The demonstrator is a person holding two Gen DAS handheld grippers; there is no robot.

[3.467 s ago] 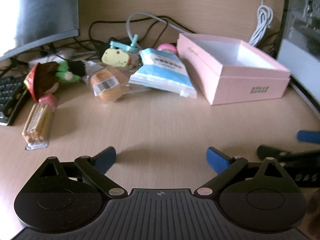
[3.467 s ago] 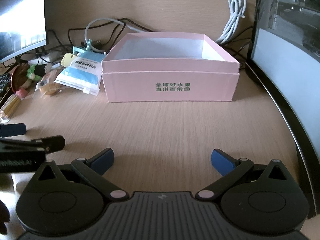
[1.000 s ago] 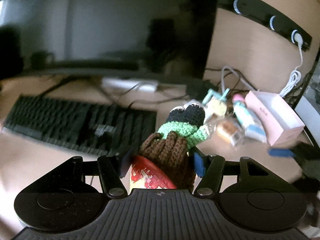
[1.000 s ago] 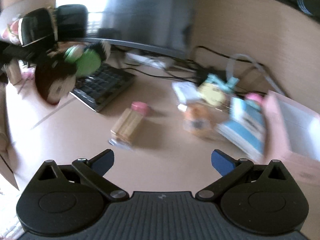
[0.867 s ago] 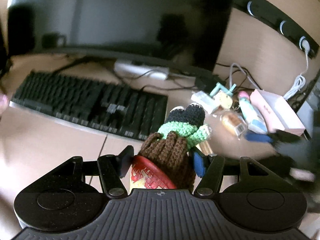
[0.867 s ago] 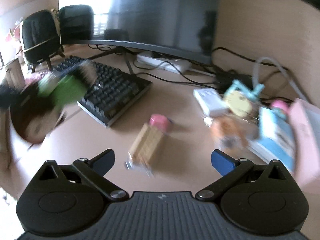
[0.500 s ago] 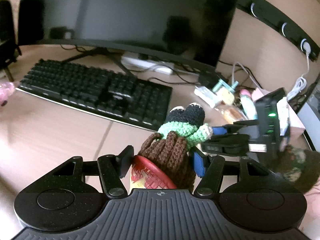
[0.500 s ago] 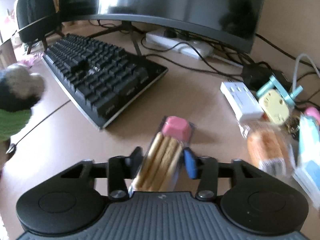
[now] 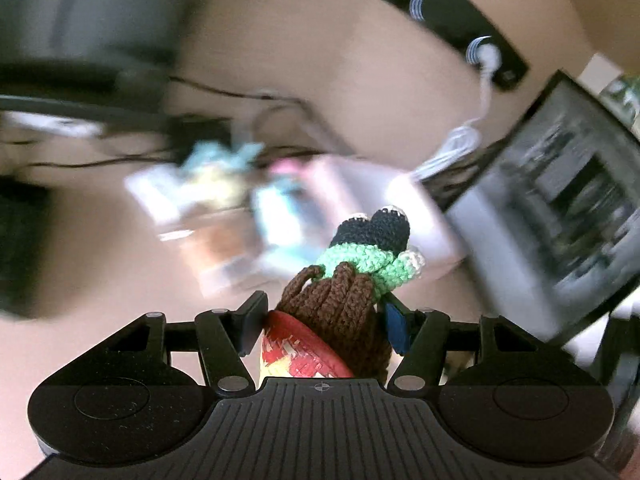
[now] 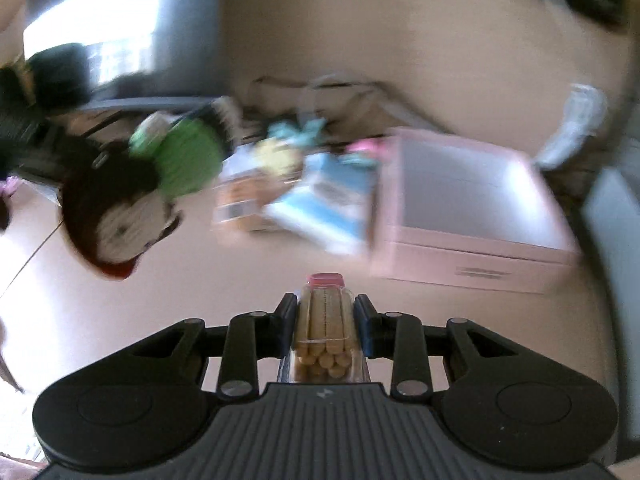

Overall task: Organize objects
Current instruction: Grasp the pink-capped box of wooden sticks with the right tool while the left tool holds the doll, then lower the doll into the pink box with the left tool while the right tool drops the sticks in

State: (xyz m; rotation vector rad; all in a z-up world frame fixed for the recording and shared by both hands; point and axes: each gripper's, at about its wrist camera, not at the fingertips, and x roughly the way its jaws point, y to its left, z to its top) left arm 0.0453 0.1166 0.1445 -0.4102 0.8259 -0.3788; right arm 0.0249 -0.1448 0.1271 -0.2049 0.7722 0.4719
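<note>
1. The left gripper point(image 9: 322, 326) is clamped on a crocheted doll point(image 9: 340, 312), held above the worktop point(image 9: 100, 260); the doll's green body and black feet point forward, away from the gripper.
2. The right gripper point(image 10: 325, 322) is clamped on a clear biscuit pack point(image 10: 324, 336) with a pink cap, its sticks lying lengthwise between the jaws.
3. From the right gripper, the doll point(image 10: 132, 196) is seen ahead and to the left, in the air.
4. A pink box point(image 10: 472, 216), open at the top, lies ahead and to the right of the right gripper.
5. Just left of the box lie a blue pouch point(image 10: 328, 204) and other small packets, blurred.
6. Both views are strongly motion-blurred beyond the grippers.
</note>
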